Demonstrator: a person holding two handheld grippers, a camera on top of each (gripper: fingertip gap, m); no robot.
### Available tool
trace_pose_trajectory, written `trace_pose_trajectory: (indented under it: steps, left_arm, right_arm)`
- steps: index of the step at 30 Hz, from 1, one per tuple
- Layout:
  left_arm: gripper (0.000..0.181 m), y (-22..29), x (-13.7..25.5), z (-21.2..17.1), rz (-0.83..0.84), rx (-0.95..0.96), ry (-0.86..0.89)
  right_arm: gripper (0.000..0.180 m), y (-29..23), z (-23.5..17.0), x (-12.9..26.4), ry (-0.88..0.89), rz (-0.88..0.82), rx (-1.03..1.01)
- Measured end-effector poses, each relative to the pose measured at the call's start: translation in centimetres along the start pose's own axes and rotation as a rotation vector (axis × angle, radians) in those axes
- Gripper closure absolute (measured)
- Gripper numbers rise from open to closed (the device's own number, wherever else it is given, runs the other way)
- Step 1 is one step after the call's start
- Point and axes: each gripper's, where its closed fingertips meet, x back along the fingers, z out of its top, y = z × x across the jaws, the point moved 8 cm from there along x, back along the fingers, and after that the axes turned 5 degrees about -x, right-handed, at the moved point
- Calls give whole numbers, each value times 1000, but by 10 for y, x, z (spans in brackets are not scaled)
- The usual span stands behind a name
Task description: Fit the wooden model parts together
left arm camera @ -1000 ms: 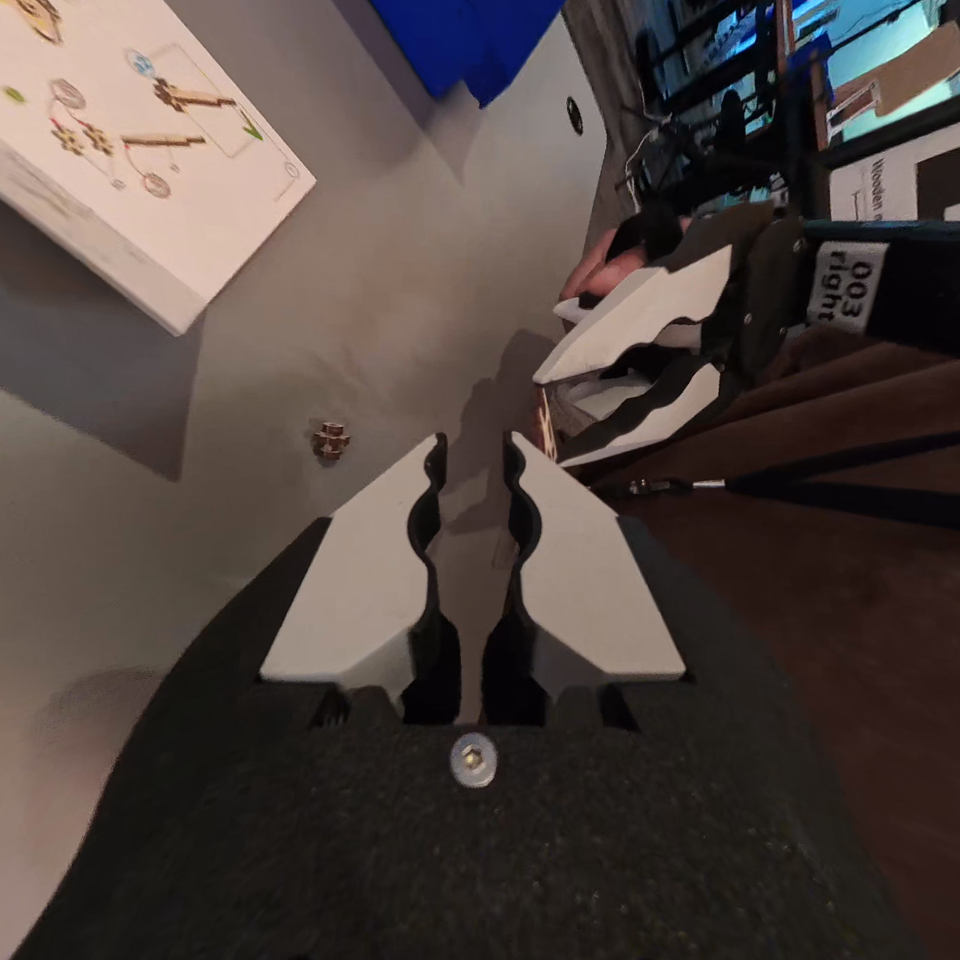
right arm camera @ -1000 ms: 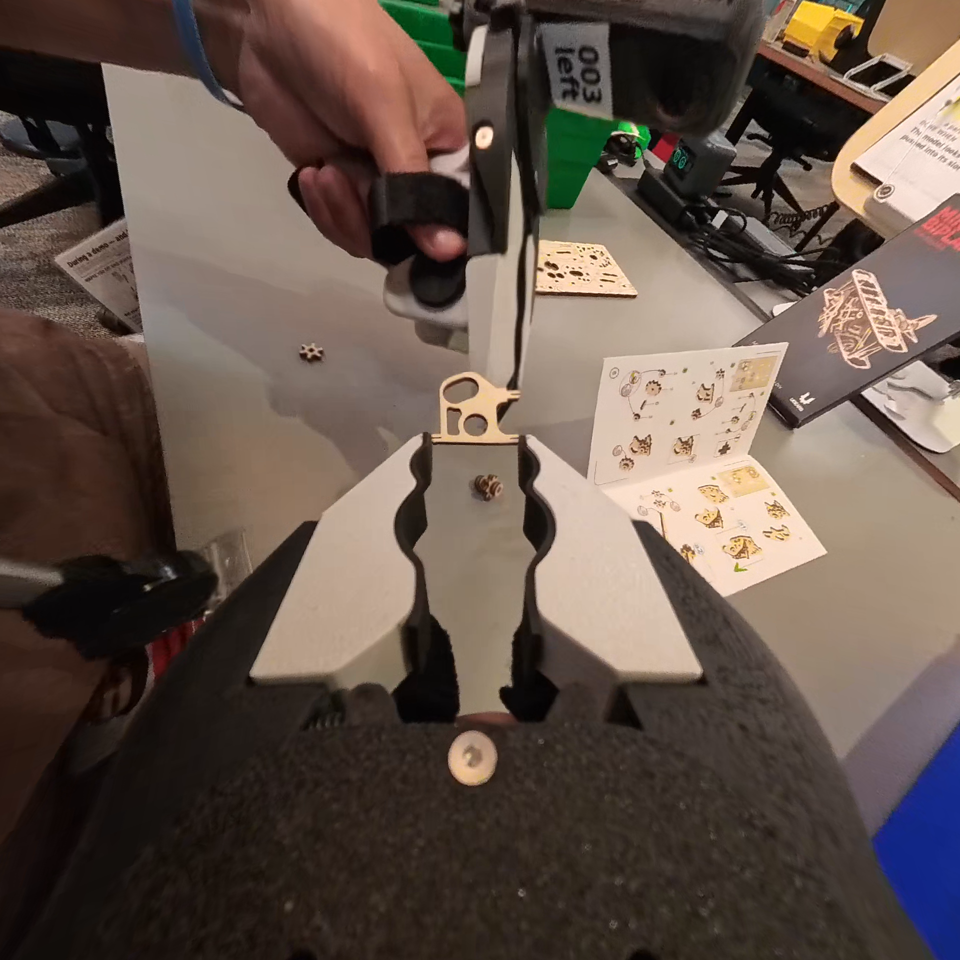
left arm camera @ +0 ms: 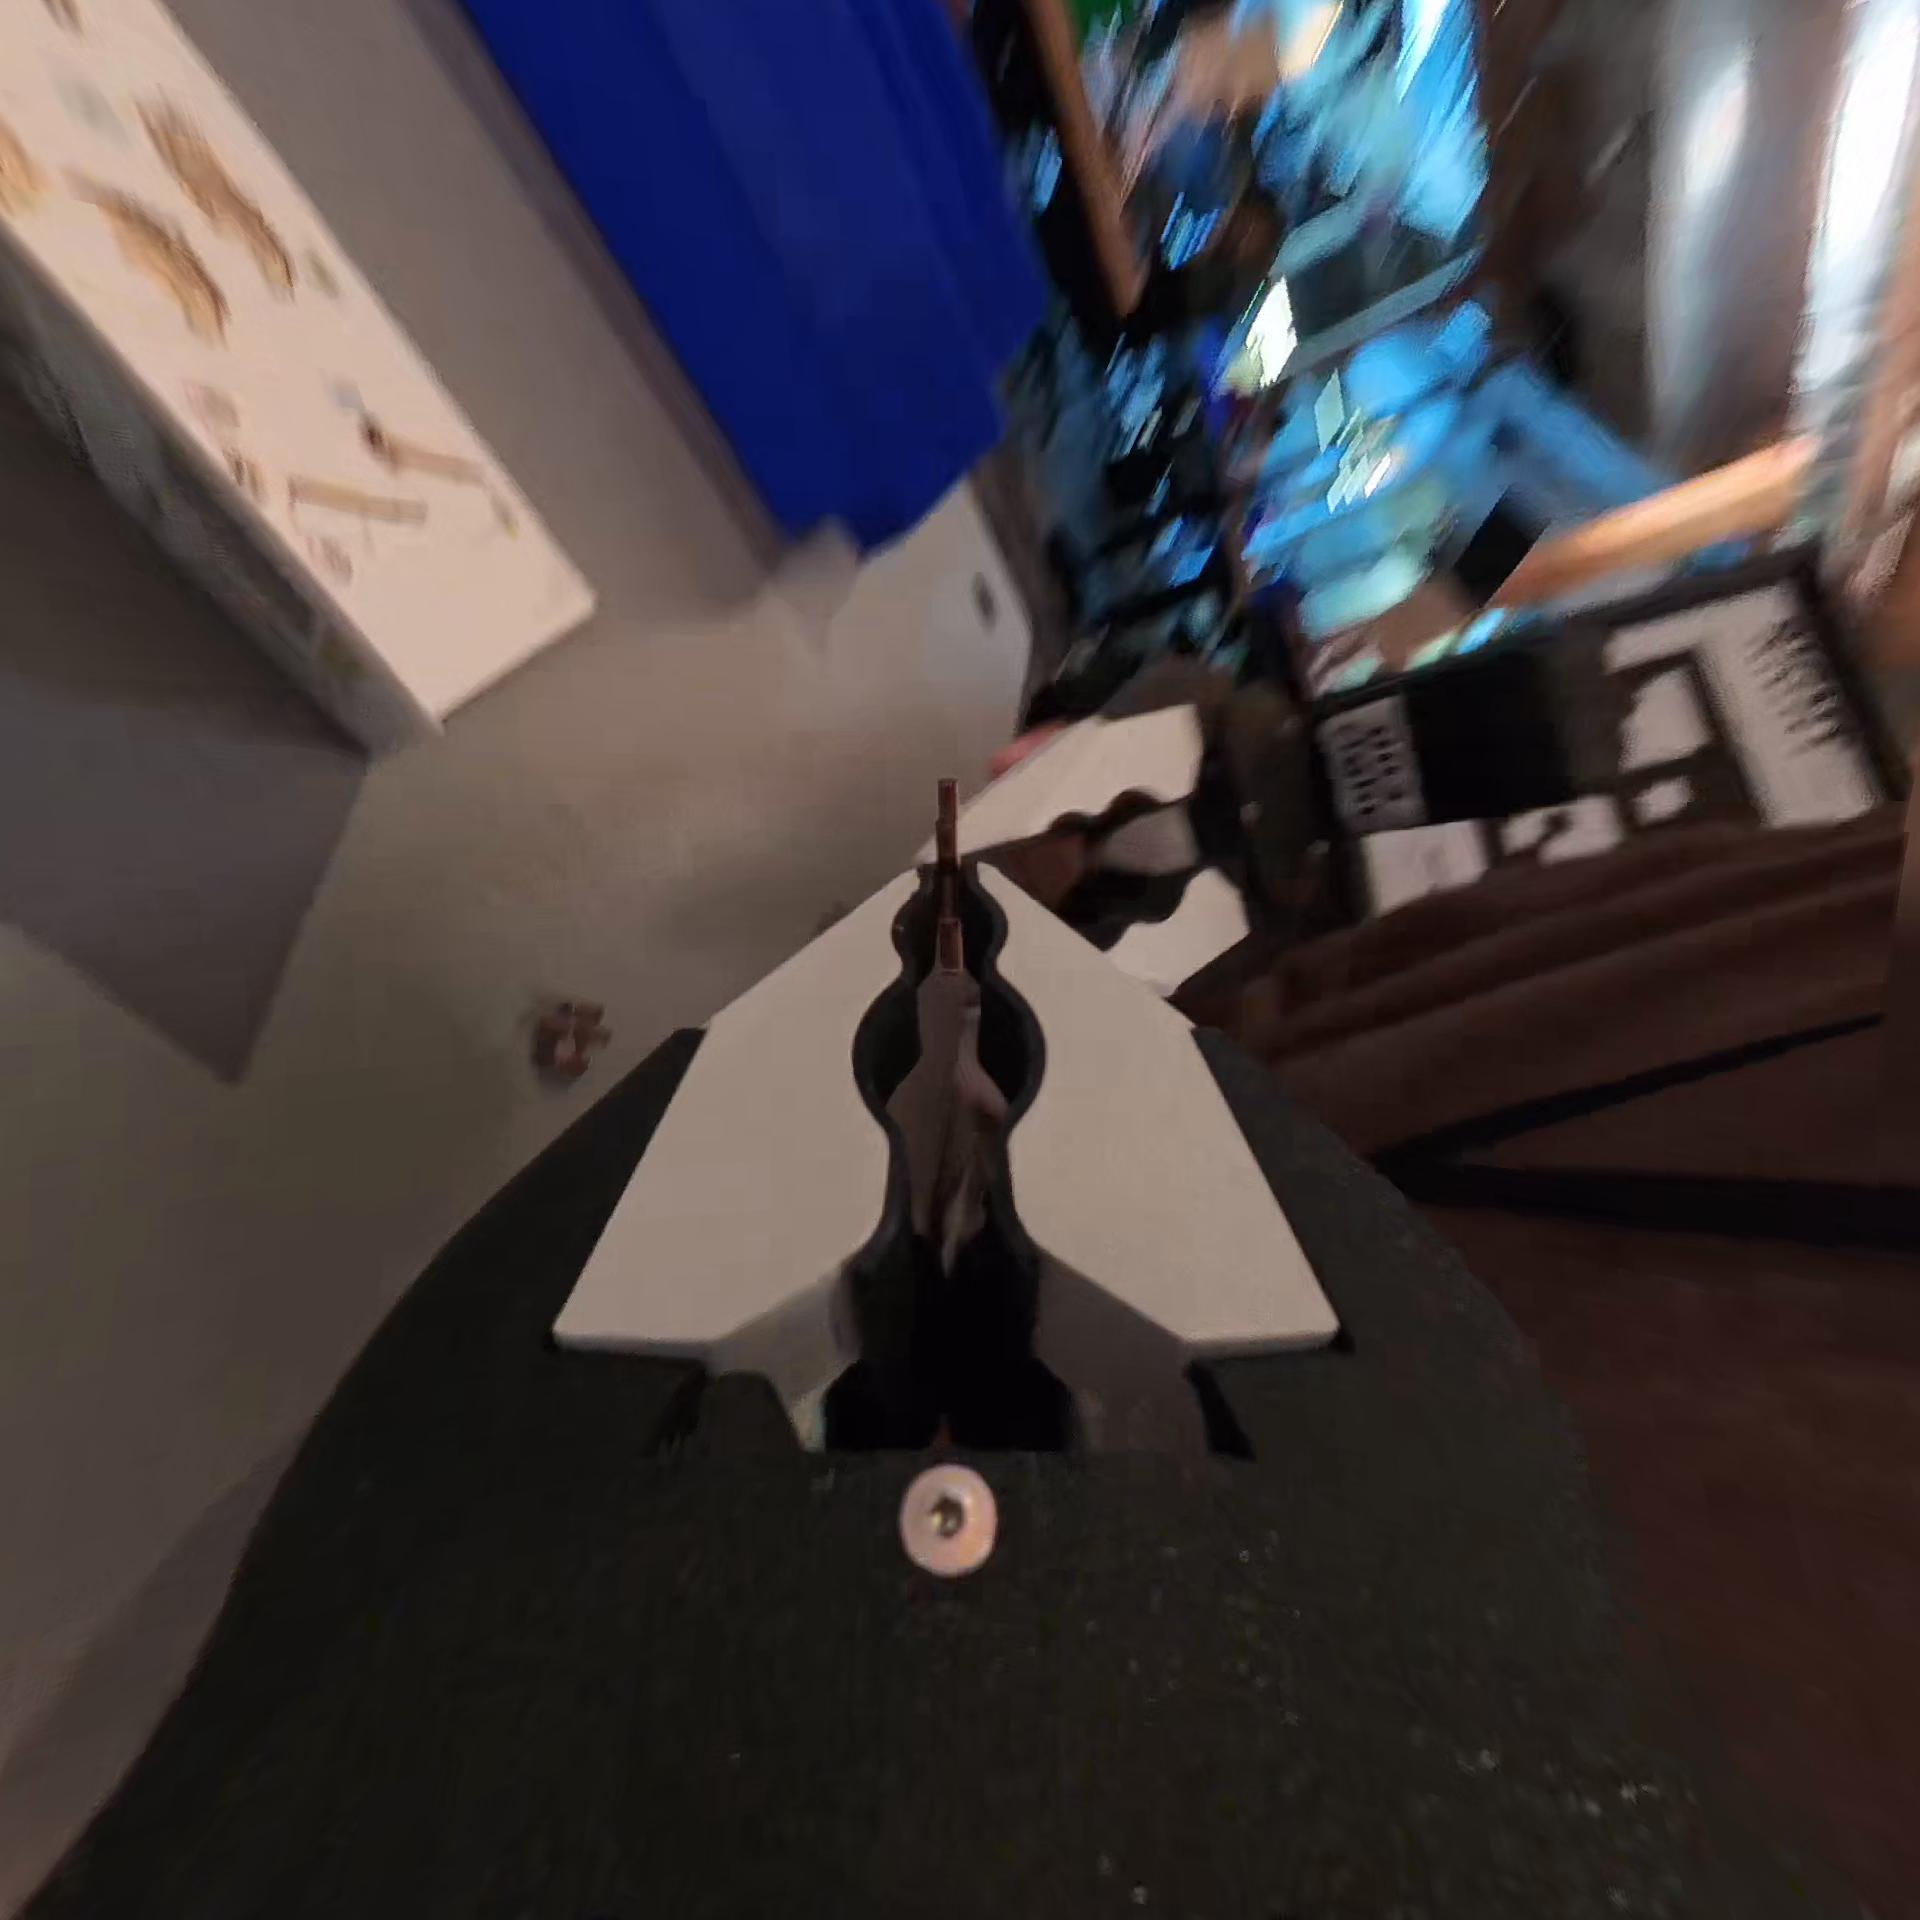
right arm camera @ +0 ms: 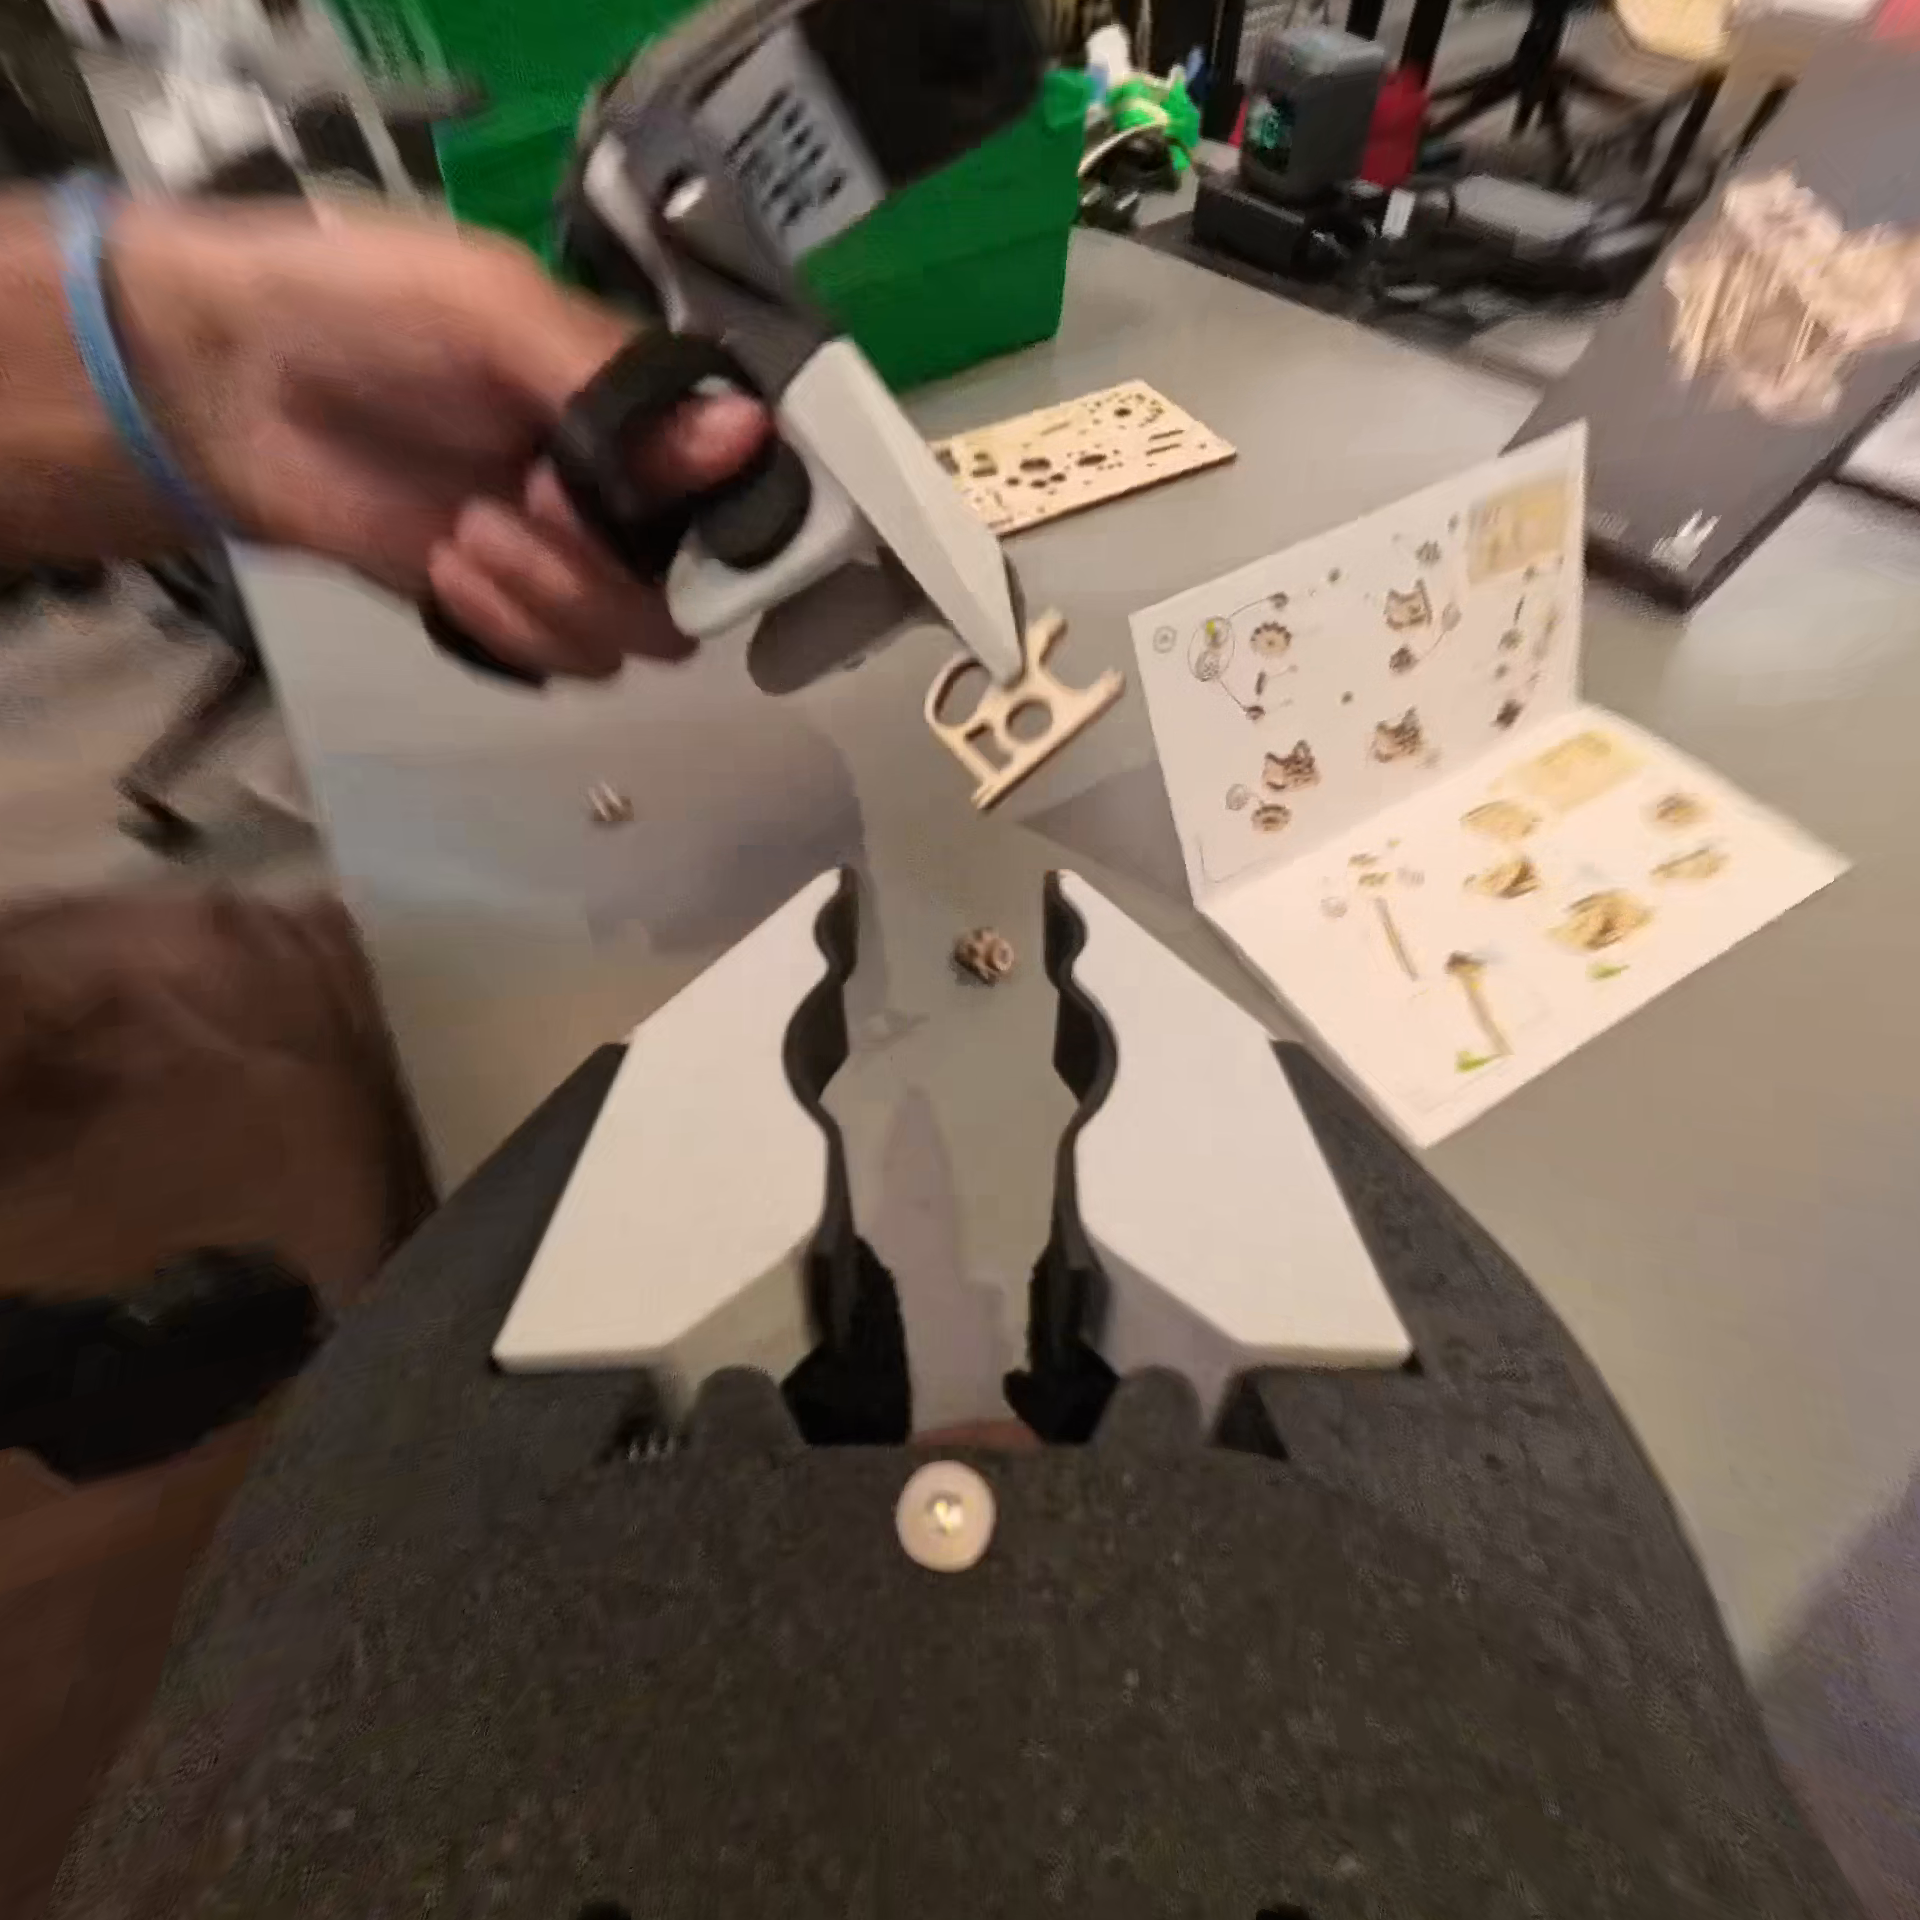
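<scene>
The flat wooden part (right arm camera: 1023, 717) is clamped edge-on in the left gripper (left arm camera: 948, 883), above the grey table (right arm camera: 1558, 1299). The right gripper (right arm camera: 948, 894) is spread wide, holding nothing. A small wooden piece (right arm camera: 984, 951) is seen blurred between its fingers, on the table.

Right gripper (right arm camera: 948, 914): jaws spread wide, nothing between them, above the grey tabletop (right arm camera: 1558, 1299).
Left gripper (right arm camera: 992, 665): tilted down, tips pinched on a flat wooden part (right arm camera: 1013, 727) held clear of the tabletop; a hand (right arm camera: 416, 447) grips its handle.
Small wooden gear cluster (right arm camera: 984, 953): on the tabletop, seen between the right gripper's fingers.
Small wooden piece (right arm camera: 610, 802): farther left.
Instruction booklet (right arm camera: 1455, 831): open, at right.
Cut-out wooden sheet (right arm camera: 1081, 468): behind, near a green bin (right arm camera: 935, 260).
</scene>
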Motion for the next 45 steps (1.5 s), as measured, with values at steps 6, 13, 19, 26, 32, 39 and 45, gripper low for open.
trace_pose_trajectory:
  steps: [6,13,19,26,32,39,45]
  left_arm:
    - [180,9,8,3,-75,35,458]
    - [181,24,-6,-12,-67,-31,504]
    - [180,30,-14,-14,-122,-23,469]
    - [180,35,-16,-13,-69,-141,300]
    - [175,40,-15,-7,39,-297,175]
    - [163,39,-3,4,123,-345,66]
    - [166,48,-7,7,130,-161,39]
  right_arm:
    - [162,19,4,0,290,333,-772]
    - [163,10,6,-2,453,507,-971]
    - [178,11,6,4,469,474,-930]
    - [177,20,4,11,448,531,-941]
    - [177,24,2,13,446,552,-985]
    - [177,36,0,20,491,584,-1066]
    - [177,34,-1,18,471,615,-1046]
